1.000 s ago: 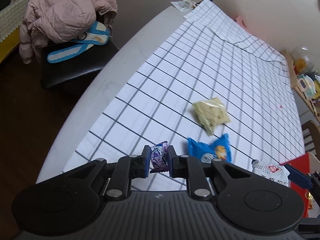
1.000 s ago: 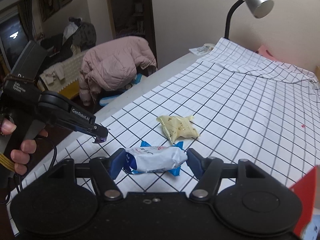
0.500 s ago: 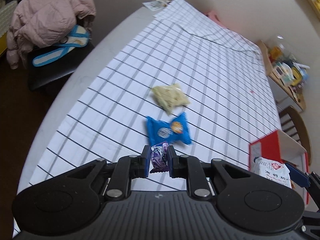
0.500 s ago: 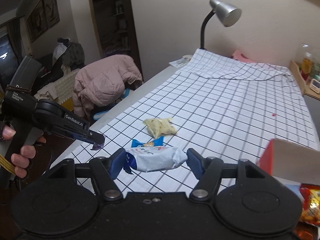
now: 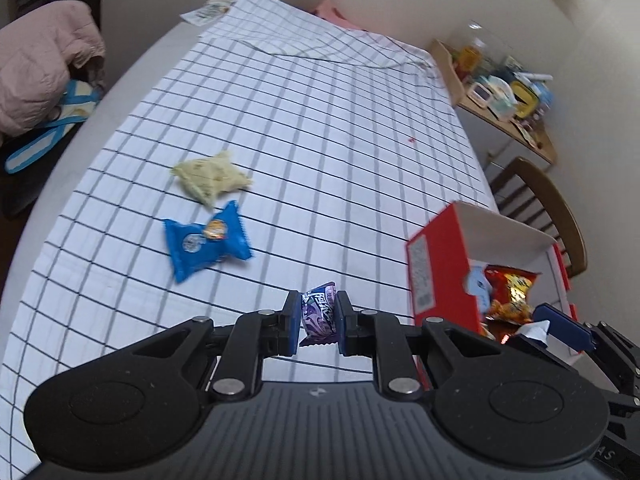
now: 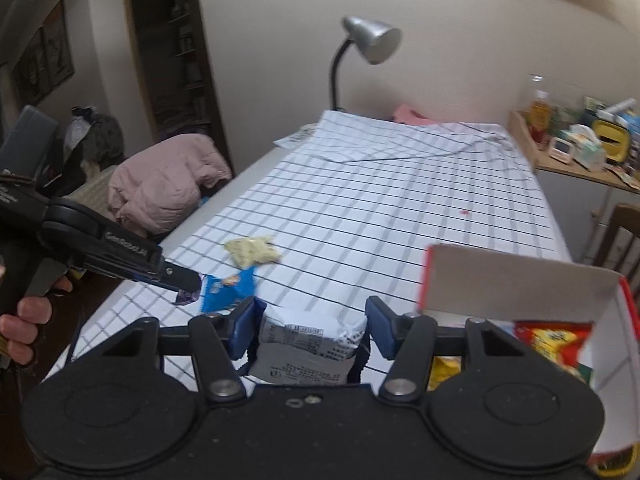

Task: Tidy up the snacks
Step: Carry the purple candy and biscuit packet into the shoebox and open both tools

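Purple candy (image 5: 318,313): pinched in left hand-held gripper (image 5: 318,322)
White packet (image 6: 310,346): clamped in right hand-held gripper (image 6: 311,326)
Red box (image 5: 440,272): open, on bench, snacks inside

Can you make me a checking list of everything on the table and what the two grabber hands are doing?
Surface: table with checked cloth, folded at the far end.
Job's things: blue packet and pale yellow packet lie loose on the cloth; red box is open, with an orange-red snack bag inside.
Clutter: paper slip at the far corner.
Grippers: left gripper is shut on a purple candy; right gripper holds a white packet beside the box.
Cables: nothing seen.
Surroundings: desk lamp, pink jacket, crowded shelf, wooden chair.
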Available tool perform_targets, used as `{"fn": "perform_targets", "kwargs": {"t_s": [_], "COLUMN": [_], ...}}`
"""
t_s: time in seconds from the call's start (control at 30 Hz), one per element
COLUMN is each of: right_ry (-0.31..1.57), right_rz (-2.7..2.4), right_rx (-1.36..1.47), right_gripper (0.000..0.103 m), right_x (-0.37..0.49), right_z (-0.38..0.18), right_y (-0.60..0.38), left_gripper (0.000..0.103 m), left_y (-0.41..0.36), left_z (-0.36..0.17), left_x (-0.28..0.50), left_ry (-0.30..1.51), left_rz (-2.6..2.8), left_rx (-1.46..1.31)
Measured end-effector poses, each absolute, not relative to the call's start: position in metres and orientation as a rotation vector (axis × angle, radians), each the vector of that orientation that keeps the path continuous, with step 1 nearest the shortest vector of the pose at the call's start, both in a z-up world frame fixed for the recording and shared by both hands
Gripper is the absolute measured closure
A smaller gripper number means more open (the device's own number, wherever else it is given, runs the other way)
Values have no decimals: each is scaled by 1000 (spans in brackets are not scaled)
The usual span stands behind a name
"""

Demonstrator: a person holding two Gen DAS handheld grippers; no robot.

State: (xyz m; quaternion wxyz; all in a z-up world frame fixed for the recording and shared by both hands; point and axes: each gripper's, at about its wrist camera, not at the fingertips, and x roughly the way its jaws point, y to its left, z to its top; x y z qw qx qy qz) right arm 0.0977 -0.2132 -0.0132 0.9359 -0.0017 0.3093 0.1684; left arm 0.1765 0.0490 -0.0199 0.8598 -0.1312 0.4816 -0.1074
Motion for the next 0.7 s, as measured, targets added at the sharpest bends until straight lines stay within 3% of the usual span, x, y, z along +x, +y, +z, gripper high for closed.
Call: {"fn": "perform_targets", "kwargs": {"t_s": [0.7], "right_ry": [615], "right_rz": [52], "right_rx": [29], "right_gripper": [47], "right_x": [87], "right_z": [-19], "right_y": [-318], "left_gripper": [86], "left_y": [-109], "left_z": [4], "left_x": [180], "left_ry": [1008], "left_rz": [-519], "left_rx": [-97]}}
